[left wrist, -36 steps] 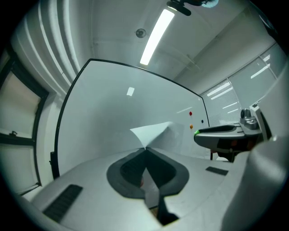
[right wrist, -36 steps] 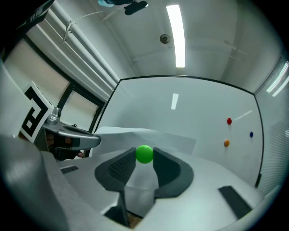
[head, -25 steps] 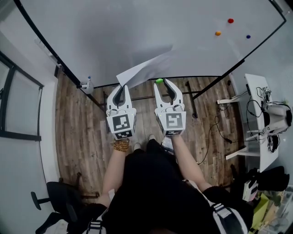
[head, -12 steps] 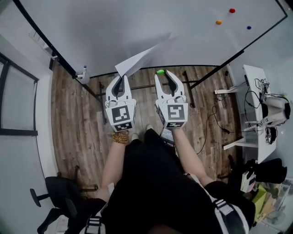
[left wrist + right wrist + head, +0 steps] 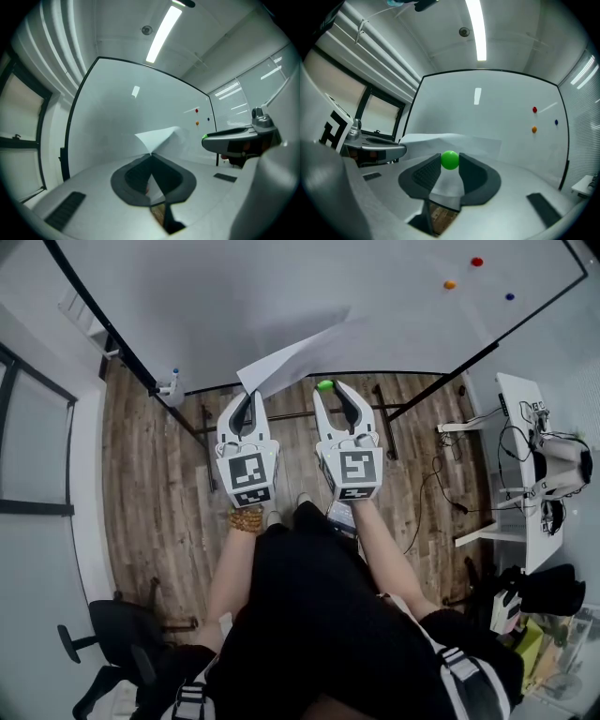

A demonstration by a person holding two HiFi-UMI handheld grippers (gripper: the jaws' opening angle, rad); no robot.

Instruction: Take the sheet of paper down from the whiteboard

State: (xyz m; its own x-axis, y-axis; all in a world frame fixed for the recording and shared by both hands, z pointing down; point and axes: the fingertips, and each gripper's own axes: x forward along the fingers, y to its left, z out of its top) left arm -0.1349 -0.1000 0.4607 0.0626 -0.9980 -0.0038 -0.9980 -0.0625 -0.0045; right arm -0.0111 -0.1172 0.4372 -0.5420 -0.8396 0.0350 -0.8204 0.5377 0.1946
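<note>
Head view: we find the left gripper (image 5: 251, 397) closed on the near corner of the sheet of paper (image 5: 298, 354). The sheet slants up and right toward the whiteboard (image 5: 234, 296). Just beside it, the right gripper (image 5: 328, 388) clamps a green magnet (image 5: 325, 384). A red magnet (image 5: 477, 261), an orange magnet (image 5: 449, 284) and a blue magnet (image 5: 509, 296) sit on the board, well apart from the sheet.

Left gripper view: the jaws are together with the paper's corner pinched at their tips — the sheet fans out beyond them, in front of the board.

Right gripper view: both pads press on the round green magnet — the sheet spreads behind it, its left end reaching the left gripper. We cannot tell whether the sheet's far edge touches the board.
</note>
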